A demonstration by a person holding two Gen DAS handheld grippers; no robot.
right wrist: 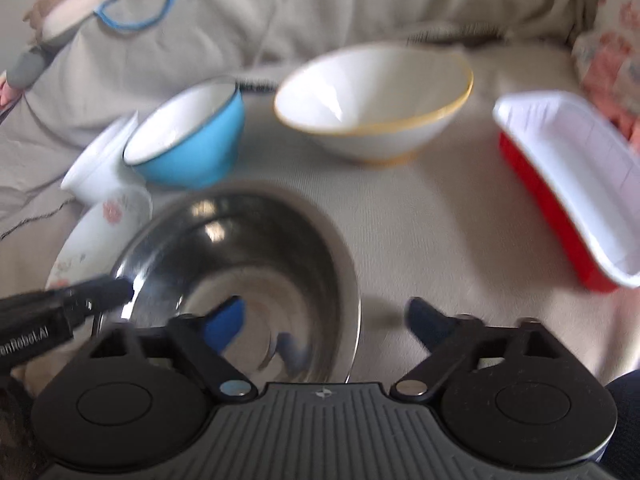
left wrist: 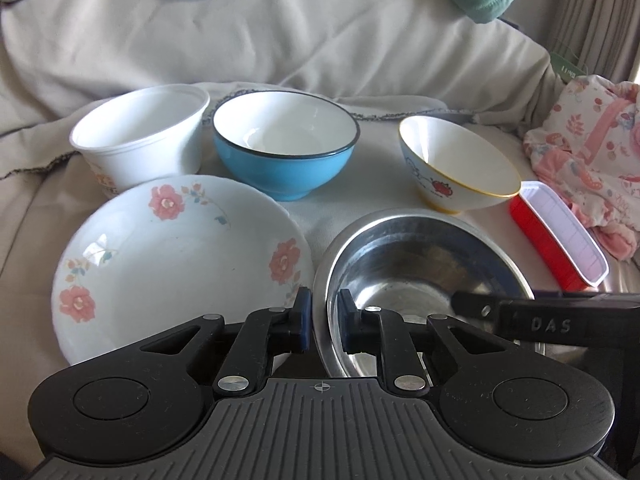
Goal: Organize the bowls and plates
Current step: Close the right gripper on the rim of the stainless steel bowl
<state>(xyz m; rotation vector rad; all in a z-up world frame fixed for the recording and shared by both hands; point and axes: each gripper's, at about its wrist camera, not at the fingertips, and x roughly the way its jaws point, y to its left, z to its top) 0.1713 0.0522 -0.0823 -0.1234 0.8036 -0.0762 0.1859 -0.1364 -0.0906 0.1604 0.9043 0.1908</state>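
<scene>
On a cream-coloured cloth (left wrist: 360, 40) stand several dishes. The steel bowl (left wrist: 420, 264) is the nearest one, and a white plate with pink flowers (left wrist: 172, 256) lies just beside it on the left, touching or nearly touching its rim. Behind them, in a row, are a white plastic cup (left wrist: 140, 140), a blue bowl (left wrist: 286, 148) and a tilted white bowl with a yellow rim (left wrist: 456, 164). A red tray with a white inside (left wrist: 560, 236) lies to the right, near a flowered pink cloth (left wrist: 592, 152).

The left gripper (left wrist: 324, 316) has its fingers pressed onto the left rim of the steel bowl, one pad outside and one inside. The right gripper (right wrist: 324, 320) has its fingers spread wide across the right rim of the same bowl: the left finger (right wrist: 226, 320) is inside the bowl, the right finger (right wrist: 426, 320) is outside over the cloth, and neither touches the rim.
</scene>
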